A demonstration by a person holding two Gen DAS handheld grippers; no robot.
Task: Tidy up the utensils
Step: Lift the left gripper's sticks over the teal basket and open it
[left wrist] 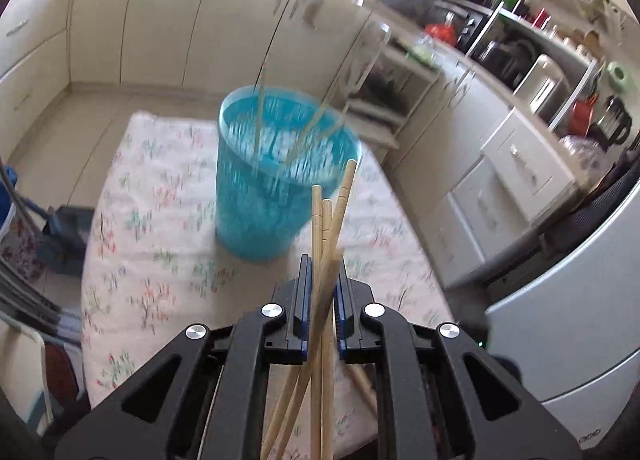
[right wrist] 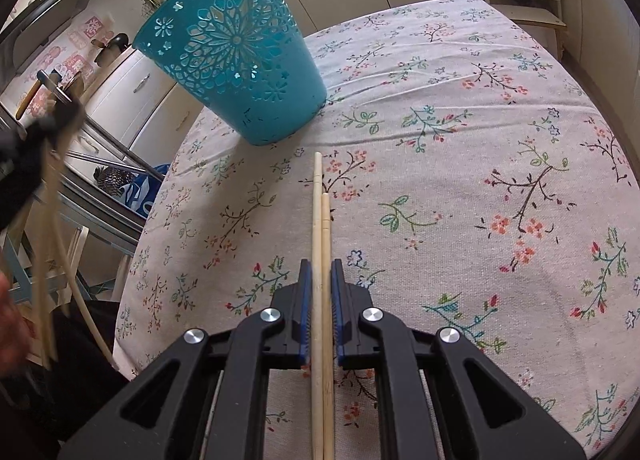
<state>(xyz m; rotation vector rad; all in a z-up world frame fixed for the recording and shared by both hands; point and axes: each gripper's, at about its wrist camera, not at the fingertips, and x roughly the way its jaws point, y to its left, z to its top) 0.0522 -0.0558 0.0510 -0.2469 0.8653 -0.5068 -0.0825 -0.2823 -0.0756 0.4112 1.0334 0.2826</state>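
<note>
Left gripper (left wrist: 323,260) clenches chopsticks (left wrist: 326,227) | right gripper (right wrist: 321,264) clenches pair (right wrist: 322,219) | basket (right wrist: 232,47) ahead

Left gripper (left wrist: 323,260) and right gripper (right wrist: 322,264) both have fingers nearly closed.

No text, brand or number can be read — the pink stickers (right wrist: 76,59) on the cabinet (right wrist: 132,83) carry marks far too small and blurred to make out.
</note>
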